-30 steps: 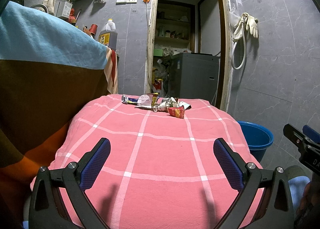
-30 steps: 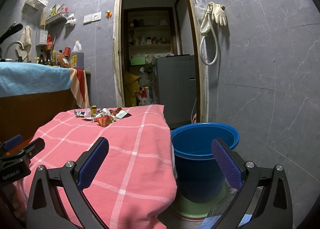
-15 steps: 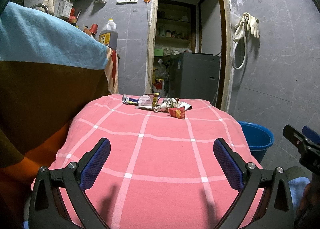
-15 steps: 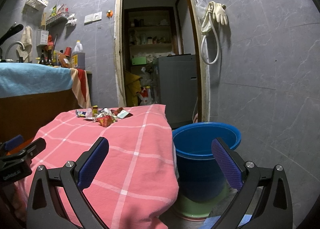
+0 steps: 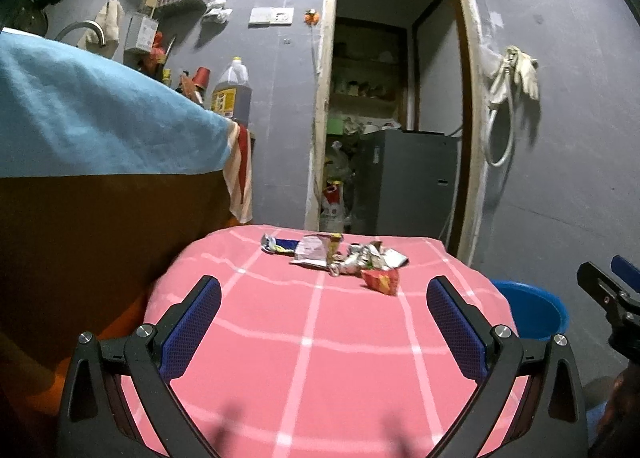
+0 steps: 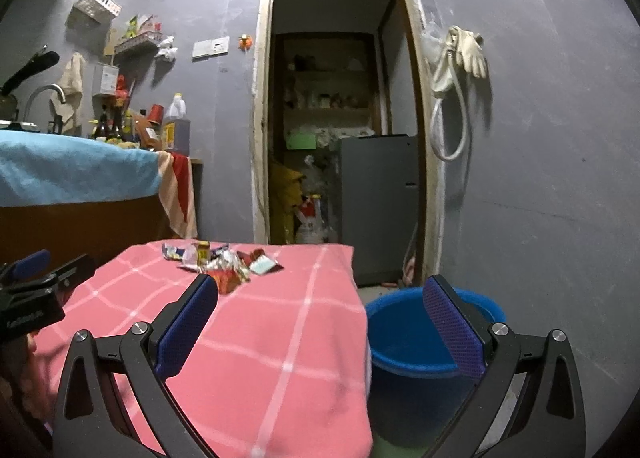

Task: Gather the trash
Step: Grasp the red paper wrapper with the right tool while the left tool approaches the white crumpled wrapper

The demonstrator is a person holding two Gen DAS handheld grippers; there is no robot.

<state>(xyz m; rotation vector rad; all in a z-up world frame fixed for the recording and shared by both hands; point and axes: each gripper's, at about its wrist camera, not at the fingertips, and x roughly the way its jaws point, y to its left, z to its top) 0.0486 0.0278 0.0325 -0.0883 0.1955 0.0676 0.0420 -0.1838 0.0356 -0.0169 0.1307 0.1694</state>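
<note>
A small heap of crumpled wrappers lies at the far end of a table under a pink checked cloth; it also shows in the right wrist view. A red wrapper lies nearest. A blue bucket stands on the floor right of the table, and shows in the left wrist view. My left gripper is open and empty above the near half of the table. My right gripper is open and empty over the table's right edge and the bucket.
A counter draped in blue and brown cloth rises on the left, with bottles on it. An open doorway with a grey appliance lies behind the table. A hose and gloves hang on the right wall.
Both grippers have risen and tilted up a little; the trash heap and bucket sit lower in both views. Both stay open and empty.
</note>
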